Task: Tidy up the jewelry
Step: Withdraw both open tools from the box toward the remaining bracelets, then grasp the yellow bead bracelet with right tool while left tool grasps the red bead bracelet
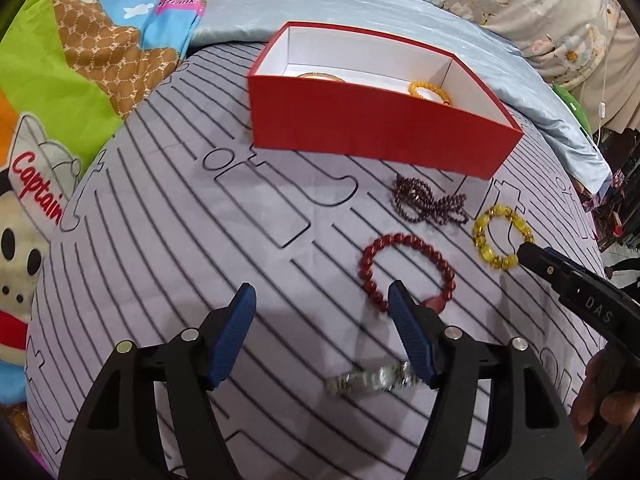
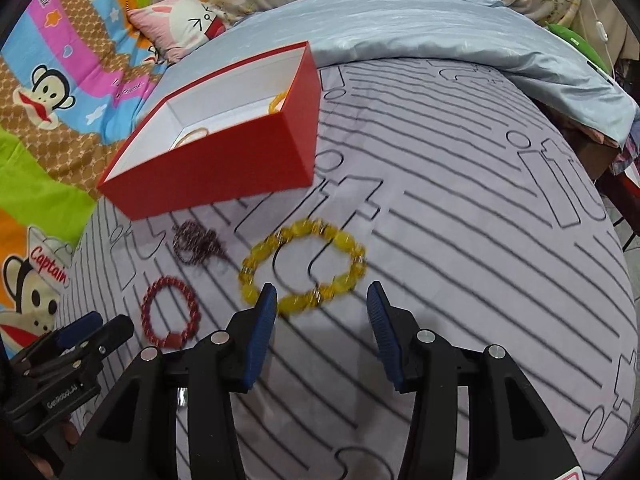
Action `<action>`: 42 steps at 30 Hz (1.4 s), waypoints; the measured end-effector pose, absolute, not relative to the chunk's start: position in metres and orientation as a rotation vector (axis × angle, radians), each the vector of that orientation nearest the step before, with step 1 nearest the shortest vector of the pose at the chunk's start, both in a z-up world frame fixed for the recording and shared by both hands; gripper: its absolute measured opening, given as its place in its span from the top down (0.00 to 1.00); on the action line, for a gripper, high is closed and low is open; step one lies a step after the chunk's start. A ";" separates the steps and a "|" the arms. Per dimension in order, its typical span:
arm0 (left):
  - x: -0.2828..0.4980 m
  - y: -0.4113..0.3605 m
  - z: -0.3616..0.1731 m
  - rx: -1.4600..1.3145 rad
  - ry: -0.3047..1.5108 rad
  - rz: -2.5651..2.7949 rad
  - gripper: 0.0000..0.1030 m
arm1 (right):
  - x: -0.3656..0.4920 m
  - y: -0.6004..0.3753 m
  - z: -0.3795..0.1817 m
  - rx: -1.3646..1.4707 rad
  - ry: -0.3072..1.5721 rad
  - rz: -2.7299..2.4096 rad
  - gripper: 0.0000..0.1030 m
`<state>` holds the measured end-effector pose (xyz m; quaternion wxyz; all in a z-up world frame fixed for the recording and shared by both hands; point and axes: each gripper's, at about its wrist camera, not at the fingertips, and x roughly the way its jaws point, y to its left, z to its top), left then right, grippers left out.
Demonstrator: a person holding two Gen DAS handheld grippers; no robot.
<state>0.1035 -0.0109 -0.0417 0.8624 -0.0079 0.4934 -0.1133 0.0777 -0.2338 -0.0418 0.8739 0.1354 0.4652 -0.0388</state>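
A red box [image 1: 372,128] with a white inside stands open on the striped sheet and holds a gold bangle [image 1: 320,77] and an orange bead bracelet [image 1: 428,92]. In front of it lie a dark purple bead strand [image 1: 430,200], a red bead bracelet [image 1: 404,270], a yellow bead bracelet [image 1: 502,236] and a silver bracelet [image 1: 372,380]. My left gripper [image 1: 322,300] is open above the sheet, its right finger beside the red bracelet. My right gripper [image 2: 322,302] is open just in front of the yellow bracelet [image 2: 302,266], its left finger at the bracelet's near edge.
The grey striped sheet [image 2: 460,240] covers the bed. A light blue quilt [image 2: 400,24] lies behind the box [image 2: 216,160]. A colourful cartoon blanket [image 1: 60,100] lies to the left. The right gripper's black arm shows in the left wrist view [image 1: 580,292].
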 end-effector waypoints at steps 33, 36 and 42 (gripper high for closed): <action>0.101 -0.044 -0.029 0.063 0.969 -0.337 0.93 | 0.068 -0.213 -0.029 0.235 0.954 -0.027 0.91; 0.094 -0.043 -0.016 0.064 0.950 -0.348 0.93 | 0.060 -0.207 -0.015 0.231 0.925 -0.010 0.91; 0.084 -0.041 0.010 0.070 0.913 -0.366 0.93 | 0.050 -0.197 0.017 0.227 0.871 0.025 0.91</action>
